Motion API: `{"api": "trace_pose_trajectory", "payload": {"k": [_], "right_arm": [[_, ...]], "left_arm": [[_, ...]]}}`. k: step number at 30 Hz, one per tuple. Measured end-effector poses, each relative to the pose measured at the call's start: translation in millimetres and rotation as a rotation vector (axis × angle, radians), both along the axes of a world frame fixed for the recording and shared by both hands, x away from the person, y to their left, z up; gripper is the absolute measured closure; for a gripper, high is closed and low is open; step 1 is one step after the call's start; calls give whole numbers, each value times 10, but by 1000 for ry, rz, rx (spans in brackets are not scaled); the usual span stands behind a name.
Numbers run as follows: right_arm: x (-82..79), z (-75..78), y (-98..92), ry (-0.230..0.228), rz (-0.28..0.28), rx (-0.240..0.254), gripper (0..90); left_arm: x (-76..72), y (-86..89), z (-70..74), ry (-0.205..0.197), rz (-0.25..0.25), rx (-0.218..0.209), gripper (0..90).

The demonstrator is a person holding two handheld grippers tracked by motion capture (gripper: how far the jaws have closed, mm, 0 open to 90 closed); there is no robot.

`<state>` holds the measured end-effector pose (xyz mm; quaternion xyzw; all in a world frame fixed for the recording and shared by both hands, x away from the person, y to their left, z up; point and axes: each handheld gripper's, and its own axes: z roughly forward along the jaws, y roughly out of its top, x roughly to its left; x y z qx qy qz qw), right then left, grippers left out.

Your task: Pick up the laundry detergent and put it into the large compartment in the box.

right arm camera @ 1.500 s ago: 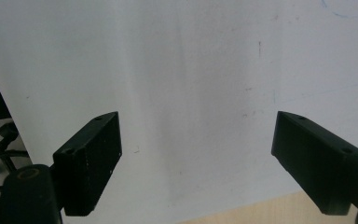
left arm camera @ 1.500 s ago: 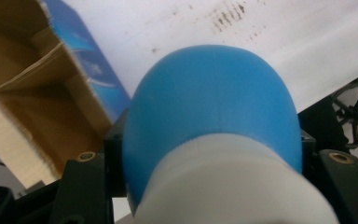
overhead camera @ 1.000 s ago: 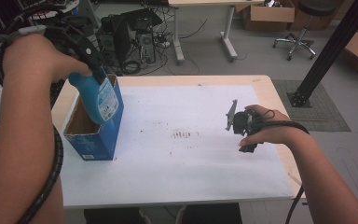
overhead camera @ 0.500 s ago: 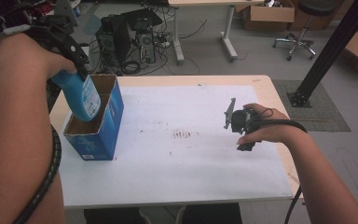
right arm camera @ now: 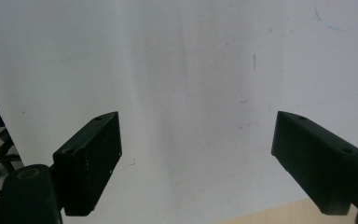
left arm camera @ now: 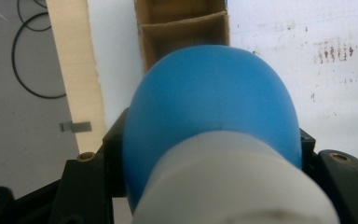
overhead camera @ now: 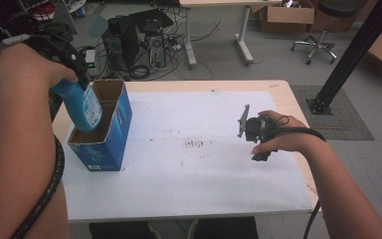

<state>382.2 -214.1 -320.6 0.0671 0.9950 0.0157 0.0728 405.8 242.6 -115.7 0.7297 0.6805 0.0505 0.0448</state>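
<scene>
- Your left gripper [overhead camera: 77,84] is clenched on the blue bottle [overhead camera: 82,105], just below its white cap [left arm camera: 233,186]
- The bottle hangs tilted over the blue cardboard box [overhead camera: 104,144], its lower end dipping into the box's open top
- The box stands near the left edge of the counter [overhead camera: 278,94], on the white sheet [overhead camera: 204,174] covering it, and a cardboard divider [left arm camera: 186,29] splits its inside into compartments
- Your right gripper [overhead camera: 243,122] is released, its jaws spread wide with nothing between them
- It hovers over the sheet near the counter's right edge, well apart from the box
- Dark smudges [overhead camera: 195,144] mark the middle of the sheet
</scene>
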Motion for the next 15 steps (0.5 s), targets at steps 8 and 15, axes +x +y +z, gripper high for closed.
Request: {"api": "trace_pose_trajectory", "payload": {"k": [8,15], "right_arm": [[-2,-27,-6,3,-1,1,160],[-8,-38,-1,1,-4,3,160]], "left_arm": [[61,14,-190,-4,-10,2,396],[114,51,-452,18,-14,-6,396]]}}
